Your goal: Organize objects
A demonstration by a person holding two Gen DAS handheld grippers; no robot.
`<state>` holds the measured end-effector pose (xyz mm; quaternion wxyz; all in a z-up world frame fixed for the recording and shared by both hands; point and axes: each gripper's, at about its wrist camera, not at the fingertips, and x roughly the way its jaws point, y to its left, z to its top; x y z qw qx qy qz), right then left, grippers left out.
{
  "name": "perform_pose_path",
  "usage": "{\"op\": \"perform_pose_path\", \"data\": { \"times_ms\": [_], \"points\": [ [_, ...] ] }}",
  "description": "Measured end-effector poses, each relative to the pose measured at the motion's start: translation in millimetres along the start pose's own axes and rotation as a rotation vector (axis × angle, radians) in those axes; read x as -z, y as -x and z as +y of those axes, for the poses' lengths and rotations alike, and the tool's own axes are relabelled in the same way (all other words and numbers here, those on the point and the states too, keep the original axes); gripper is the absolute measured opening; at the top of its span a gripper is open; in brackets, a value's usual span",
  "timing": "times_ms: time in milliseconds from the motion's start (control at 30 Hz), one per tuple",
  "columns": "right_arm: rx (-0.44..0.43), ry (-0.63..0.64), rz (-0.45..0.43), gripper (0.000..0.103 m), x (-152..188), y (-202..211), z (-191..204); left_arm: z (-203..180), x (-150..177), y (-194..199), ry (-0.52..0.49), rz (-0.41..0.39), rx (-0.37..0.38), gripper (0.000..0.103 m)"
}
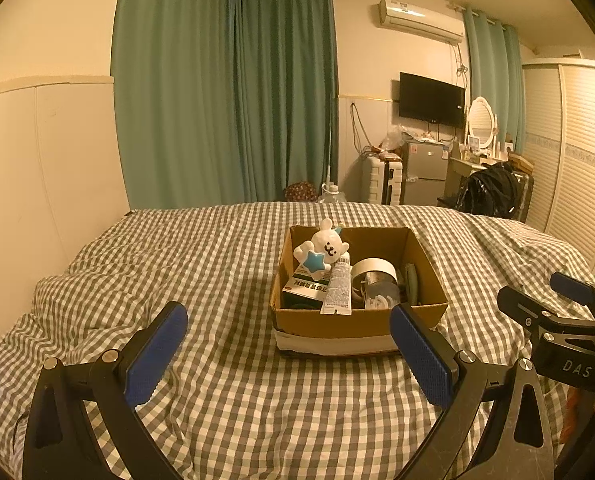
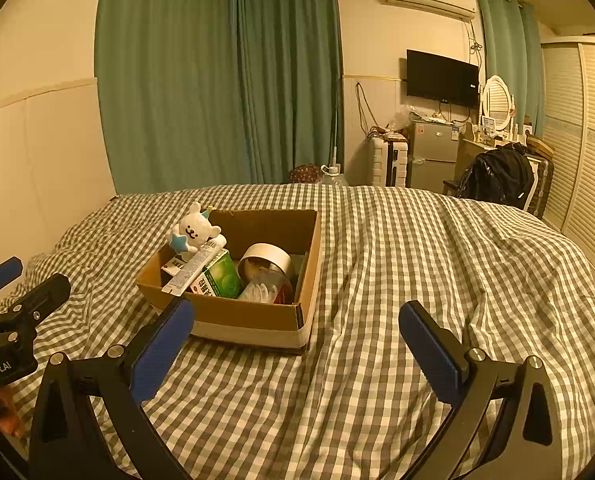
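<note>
A cardboard box sits on the checked bed cover. Inside it lie a white bear toy with a blue star, a white tube, a green carton, a roll of tape and a clear jar. My left gripper is open just in front of the box with nothing between its blue pads. My right gripper is open too, nearer the box's right front corner, and holds nothing.
The checked bed cover is rumpled on the left and right. Beyond the bed stand green curtains, a suitcase, a small fridge, a wall TV and a slatted wardrobe.
</note>
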<state>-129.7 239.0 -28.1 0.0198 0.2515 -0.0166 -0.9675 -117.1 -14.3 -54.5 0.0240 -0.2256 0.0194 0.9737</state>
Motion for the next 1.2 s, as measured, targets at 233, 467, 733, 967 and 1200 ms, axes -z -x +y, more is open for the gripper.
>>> {"op": "perform_pose_path", "data": {
  "times_ms": [233, 467, 733, 967, 1200],
  "points": [
    [0.002, 0.005, 0.003, 0.103, 0.5, -0.4, 1.7, 3.2, 1.3, 0.1, 0.004, 0.005, -0.004, 0.103],
    [0.001, 0.006, 0.005, 0.103, 1.3, -1.2, 2.1, 4.4, 2.7, 1.3, 0.006, 0.004, -0.008, 0.103],
    [-0.001, 0.005, 0.006, 0.103, 1.6, -1.2, 1.6, 5.8, 4.3, 1.4, 0.01, 0.008, -0.01, 0.103],
    [-0.002, 0.004, 0.013, 0.103, 3.7, -2.8, 3.2, 5.5, 4.9, 1.4, 0.01, 0.011, -0.01, 0.103],
    [-0.002, 0.005, 0.015, 0.103, 4.0, -3.6, 3.8, 6.0, 7.6, 0.7, 0.019, 0.013, -0.009, 0.103]
  ]
}}
